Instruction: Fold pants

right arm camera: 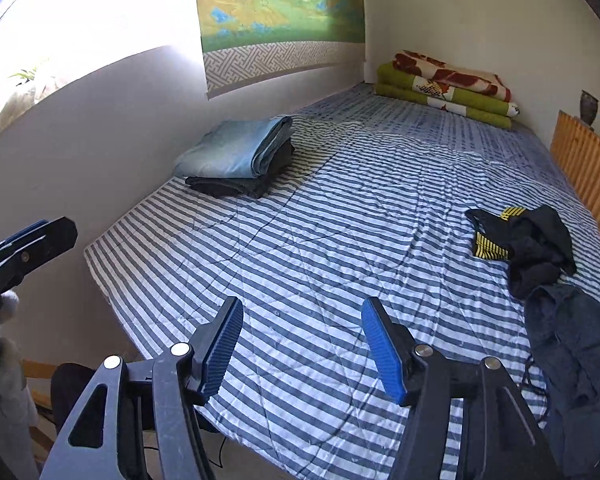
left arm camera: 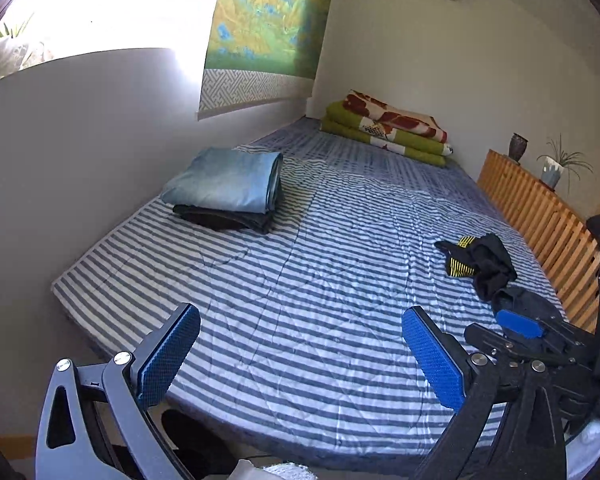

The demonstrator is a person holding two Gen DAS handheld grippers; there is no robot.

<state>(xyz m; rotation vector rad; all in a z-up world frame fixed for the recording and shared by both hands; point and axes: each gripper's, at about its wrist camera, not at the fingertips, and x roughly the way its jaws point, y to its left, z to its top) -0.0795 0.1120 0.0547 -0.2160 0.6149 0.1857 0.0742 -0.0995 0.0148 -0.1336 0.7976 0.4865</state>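
A folded stack of pants, light blue (left arm camera: 228, 184) (right arm camera: 240, 152) over a dark pair (left arm camera: 228, 220) (right arm camera: 228, 188), lies at the bed's far left by the wall. A crumpled black garment with yellow bands (left arm camera: 480, 264) (right arm camera: 528, 244) lies at the right side. Dark navy pants (right arm camera: 572, 344) (left arm camera: 528, 304) lie crumpled just in front of it. My left gripper (left arm camera: 300, 316) hangs open over bare sheet near the front edge, nothing between its blue pads. My right gripper (right arm camera: 303, 306) is also open and empty; one of its pads (left arm camera: 518, 322) shows beside the navy pants.
The blue-and-white striped bed (left arm camera: 284, 288) (right arm camera: 300, 248) is bounded by a white wall on the left and a wooden slatted rail (left arm camera: 540, 212) (right arm camera: 584, 160) on the right. Folded green and red blankets (left arm camera: 388, 132) (right arm camera: 448, 88) lie at the far end. A vase (left arm camera: 518, 146) and a potted plant (left arm camera: 556, 168) stand behind the rail.
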